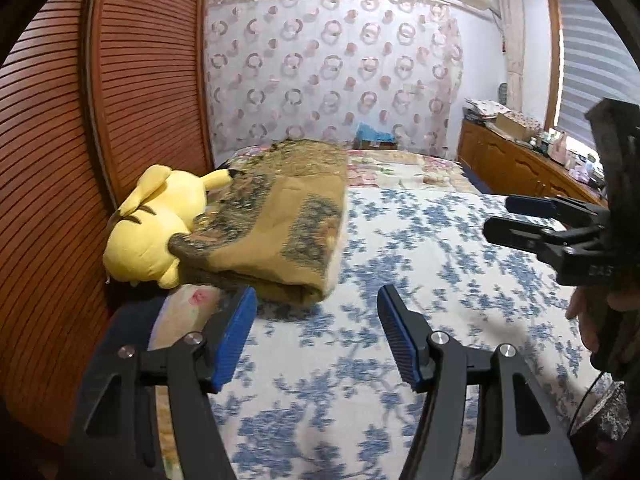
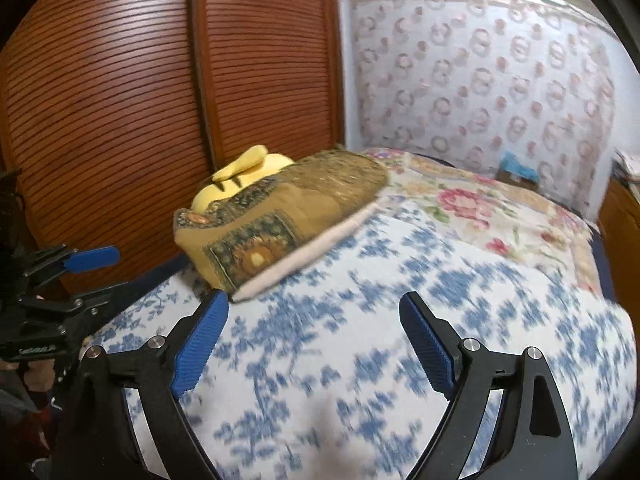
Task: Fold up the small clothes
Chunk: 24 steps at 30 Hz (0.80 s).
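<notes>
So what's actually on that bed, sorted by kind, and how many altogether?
Plush toys: 1, the yellow plush
Folded brown blankets: 1, the blanket, lying partly over the plush
Bed covers: 2, the blue cover and the pink cover
Total: 4

Folded mustard-brown patterned cloth (image 1: 280,220), dark ornate print, pale lining underneath, flat on bed, touching yellow plush
</notes>
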Motion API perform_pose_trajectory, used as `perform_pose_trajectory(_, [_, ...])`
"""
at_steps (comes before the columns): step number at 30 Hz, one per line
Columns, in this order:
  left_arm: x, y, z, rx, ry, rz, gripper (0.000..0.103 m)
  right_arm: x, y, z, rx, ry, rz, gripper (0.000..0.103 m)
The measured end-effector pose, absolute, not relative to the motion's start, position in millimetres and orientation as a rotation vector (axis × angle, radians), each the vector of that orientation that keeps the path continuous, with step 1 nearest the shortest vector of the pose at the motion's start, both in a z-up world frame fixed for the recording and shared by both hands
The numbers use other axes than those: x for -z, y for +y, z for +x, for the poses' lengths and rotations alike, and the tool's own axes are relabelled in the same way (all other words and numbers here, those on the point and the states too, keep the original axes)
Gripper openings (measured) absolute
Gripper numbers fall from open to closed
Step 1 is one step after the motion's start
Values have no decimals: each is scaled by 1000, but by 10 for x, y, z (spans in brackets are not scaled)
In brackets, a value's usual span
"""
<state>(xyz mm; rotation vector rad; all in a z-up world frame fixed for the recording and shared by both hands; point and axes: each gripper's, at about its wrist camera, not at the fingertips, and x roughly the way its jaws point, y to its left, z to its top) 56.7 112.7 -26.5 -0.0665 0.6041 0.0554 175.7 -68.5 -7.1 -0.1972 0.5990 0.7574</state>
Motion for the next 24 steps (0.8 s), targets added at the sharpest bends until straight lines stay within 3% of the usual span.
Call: perform_pose_trajectory(24, [-413,-170,878,132,492,-25,63,-568,-2428,1030,-356,440,-52,90])
